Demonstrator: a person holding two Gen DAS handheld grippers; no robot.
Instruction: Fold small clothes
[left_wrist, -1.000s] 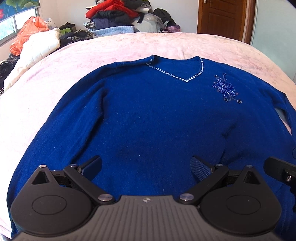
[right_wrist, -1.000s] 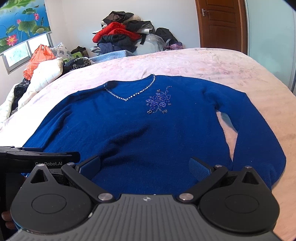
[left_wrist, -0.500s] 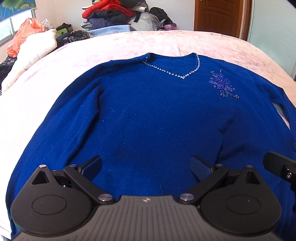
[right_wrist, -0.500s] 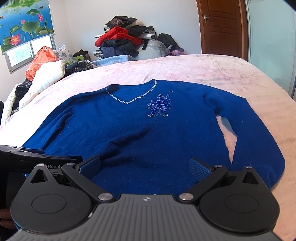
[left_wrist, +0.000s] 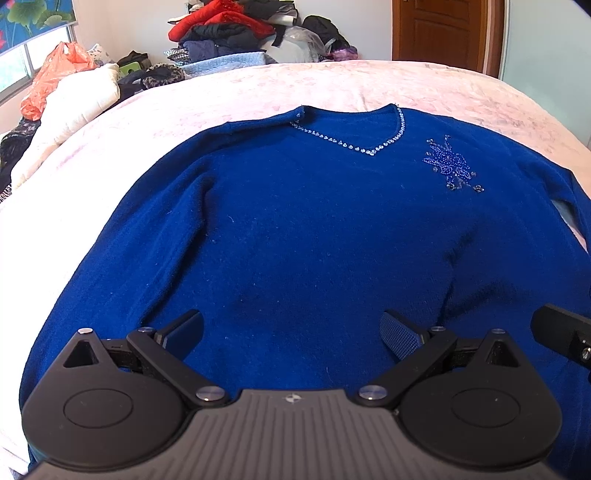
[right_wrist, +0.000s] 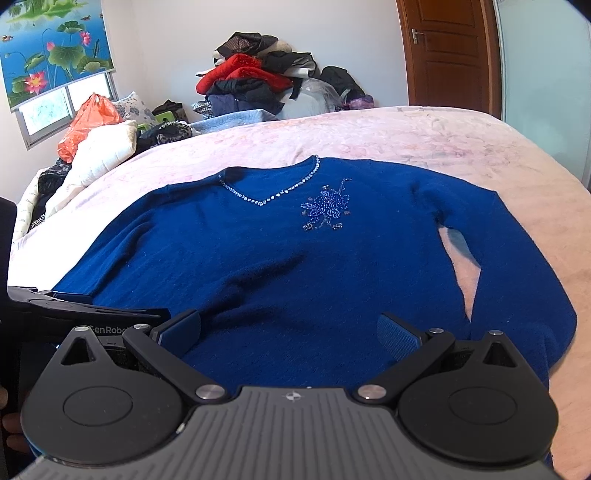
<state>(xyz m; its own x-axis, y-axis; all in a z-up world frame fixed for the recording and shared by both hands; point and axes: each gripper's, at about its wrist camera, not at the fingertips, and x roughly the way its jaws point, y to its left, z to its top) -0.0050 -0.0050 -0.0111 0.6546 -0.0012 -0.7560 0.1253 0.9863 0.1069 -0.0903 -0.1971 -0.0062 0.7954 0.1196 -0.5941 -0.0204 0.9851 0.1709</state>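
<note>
Left wrist view showed the blue sweater (left_wrist: 314, 229) spread flat, front side up, on the pink bed (left_wrist: 369, 81), neckline toward the clothes pile (left_wrist: 243, 33) beyond the bed's far edge. Above the sweater's hem, the left tool (left_wrist: 291, 328) had its fingers spread wide and held nothing. Beside it, the right tool (right_wrist: 290, 328) was equally wide apart and empty over the same hem.
</note>
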